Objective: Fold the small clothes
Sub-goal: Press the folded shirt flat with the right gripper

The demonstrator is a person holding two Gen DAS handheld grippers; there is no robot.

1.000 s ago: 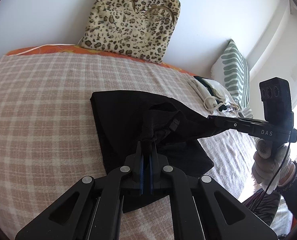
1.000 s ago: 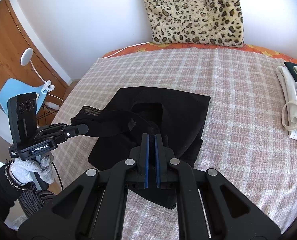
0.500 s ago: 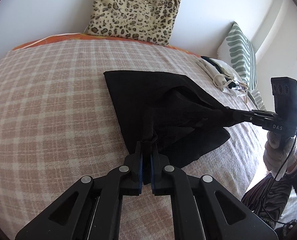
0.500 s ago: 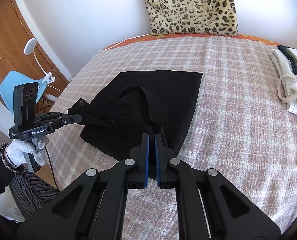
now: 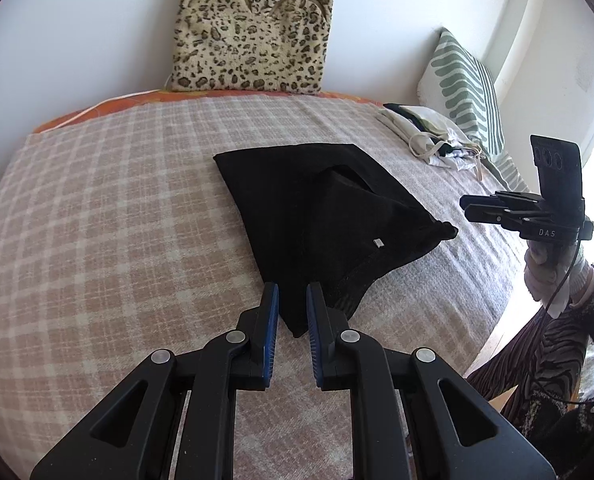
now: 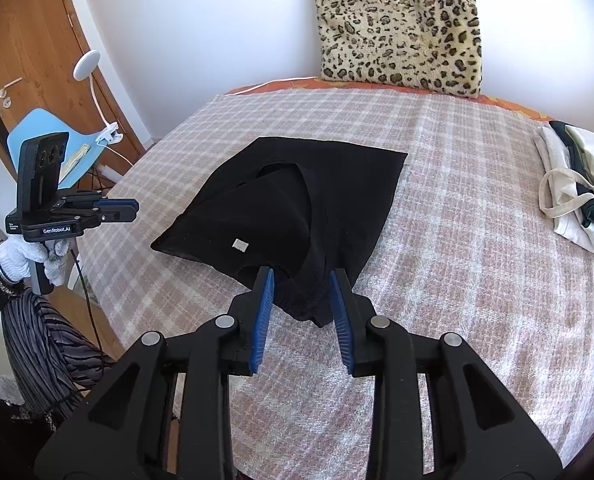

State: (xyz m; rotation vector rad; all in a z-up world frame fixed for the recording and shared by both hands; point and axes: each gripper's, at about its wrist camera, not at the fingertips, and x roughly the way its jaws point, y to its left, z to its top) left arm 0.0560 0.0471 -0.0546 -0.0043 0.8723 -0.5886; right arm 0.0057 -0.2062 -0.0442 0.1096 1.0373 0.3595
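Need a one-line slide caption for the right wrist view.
Right gripper, jaws just opened, releases the folded black garment onto the plaid bedspread; left gripper hovers beside it.

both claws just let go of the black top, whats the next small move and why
Probably draw both claws back clear of the black top. The left claw and right claw have just been opening, each with a corner lying loose between its pads, and the fold rests flat on the plaid blanket.

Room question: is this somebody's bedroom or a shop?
Most likely a bedroom in a home. A bed with a checked blanket fills the view, a leopard-print cushion and a striped pillow lean on the wall, and a wooden door stands beside it. A black garment lies there for folding.
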